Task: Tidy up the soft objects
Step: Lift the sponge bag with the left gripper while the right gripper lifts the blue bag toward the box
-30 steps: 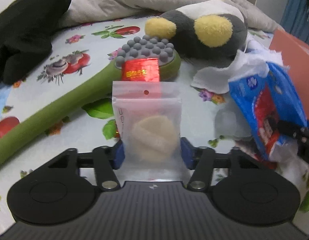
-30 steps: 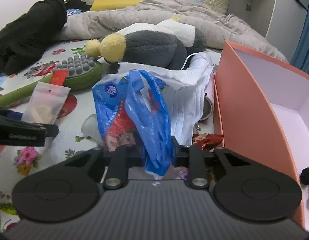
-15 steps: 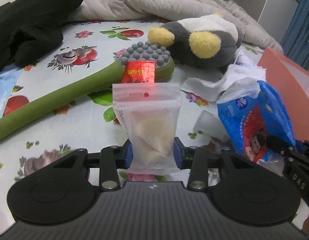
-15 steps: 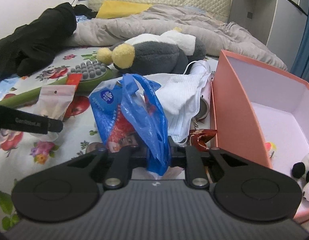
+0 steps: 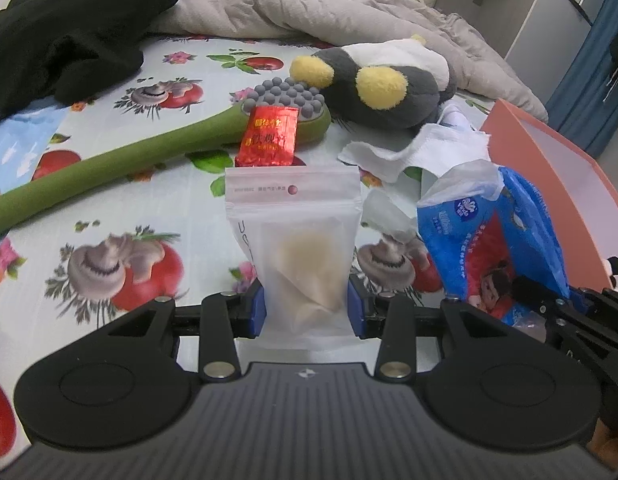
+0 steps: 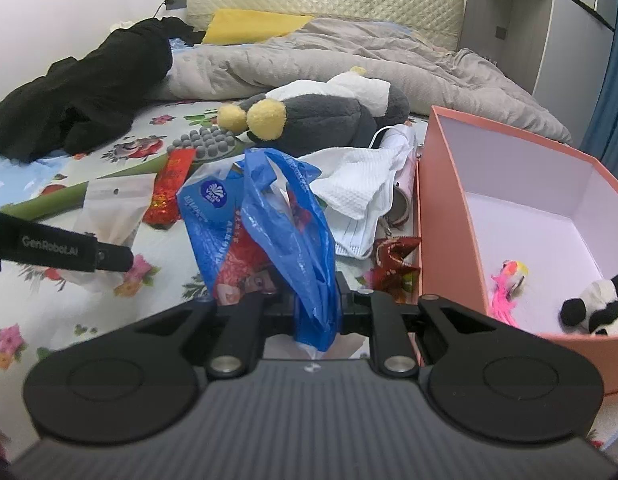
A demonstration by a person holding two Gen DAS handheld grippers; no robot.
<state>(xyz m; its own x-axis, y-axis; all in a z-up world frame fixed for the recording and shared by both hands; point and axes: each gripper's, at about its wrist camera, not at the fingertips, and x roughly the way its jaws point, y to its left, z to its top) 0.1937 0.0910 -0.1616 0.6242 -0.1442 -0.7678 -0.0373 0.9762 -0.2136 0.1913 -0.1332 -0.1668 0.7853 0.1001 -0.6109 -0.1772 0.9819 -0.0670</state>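
Note:
My left gripper (image 5: 307, 308) is shut on a frosted zip pouch (image 5: 297, 240) with a beige pad inside; its blue pads press the pouch's lower sides, and it hangs above the flowered bed sheet (image 5: 109, 216). The right gripper (image 6: 315, 304) is shut on a blue plastic tissue pack (image 6: 261, 216), crumpled and lifted off the sheet. The same pack (image 5: 481, 240) shows at the right of the left wrist view, and the pouch (image 6: 113, 208) at the left of the right wrist view. A grey and yellow penguin plush (image 5: 389, 88) lies further back.
An open pink box (image 6: 449, 220) stands to the right, holding a panda toy (image 6: 597, 308) and a pink feathery toy (image 6: 509, 284). On the sheet lie a green massage stick (image 5: 129, 160), a red packet (image 5: 269, 136), a white cloth (image 5: 413, 148) and a black garment (image 5: 69, 28).
Both grippers rose and drew back with their loads. The left jaws narrowed on the pouch, pinching its sides. The box's inside came into the right wrist view.

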